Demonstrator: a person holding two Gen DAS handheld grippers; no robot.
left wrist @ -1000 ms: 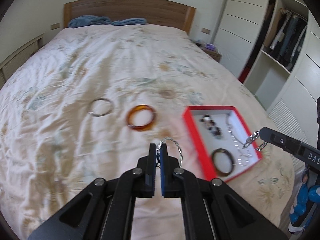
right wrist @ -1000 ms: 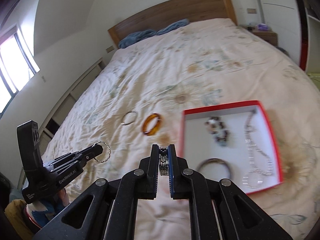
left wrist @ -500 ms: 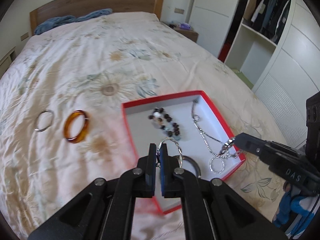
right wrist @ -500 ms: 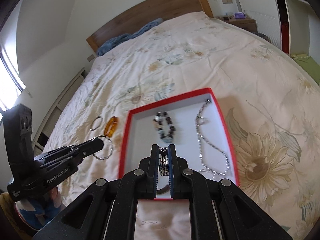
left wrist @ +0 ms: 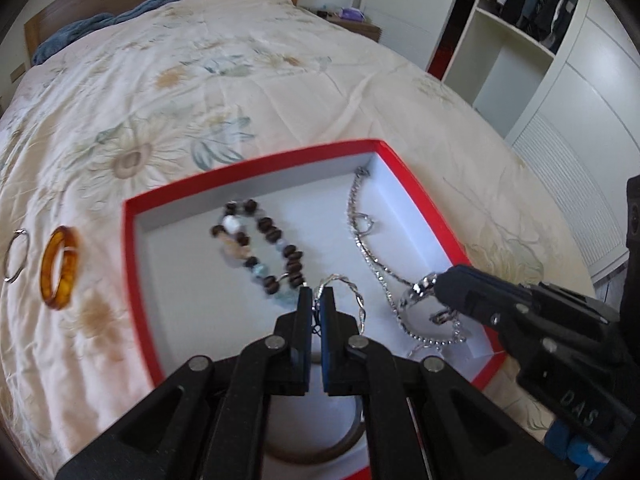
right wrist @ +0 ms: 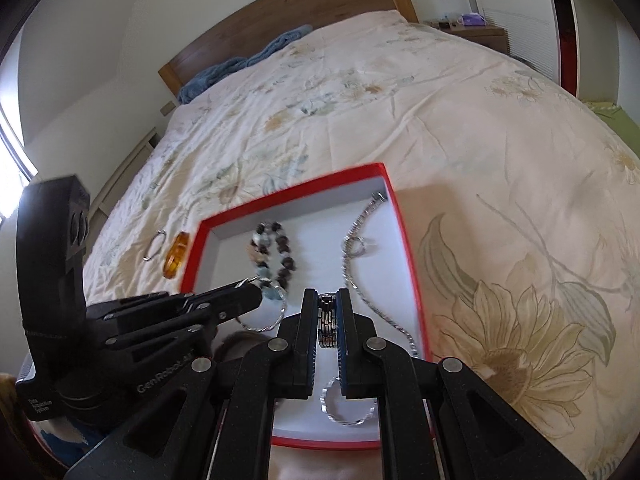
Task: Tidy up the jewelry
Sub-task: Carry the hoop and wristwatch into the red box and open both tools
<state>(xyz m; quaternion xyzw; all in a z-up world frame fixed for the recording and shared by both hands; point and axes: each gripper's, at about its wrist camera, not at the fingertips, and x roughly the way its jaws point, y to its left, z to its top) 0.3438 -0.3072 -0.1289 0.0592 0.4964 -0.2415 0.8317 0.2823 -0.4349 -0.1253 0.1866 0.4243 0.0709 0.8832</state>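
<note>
My left gripper is shut on a twisted silver bangle and holds it over the near part of the red box. My right gripper is shut on a silver link bracelet, also over the box, near its right side. In the left wrist view the right gripper comes in from the right with the link bracelet hanging at its tip. Inside the box lie a beaded bracelet, a silver chain and a dark bangle, partly hidden by my fingers.
An amber bangle and a thin silver bangle lie on the floral bedspread left of the box. Blue cloth sits by the wooden headboard. A white wardrobe stands past the bed's right edge.
Both grippers came down and forward over the red box, each still holding its piece. The left one swung right, from above the bedspread to above the box's inside.
</note>
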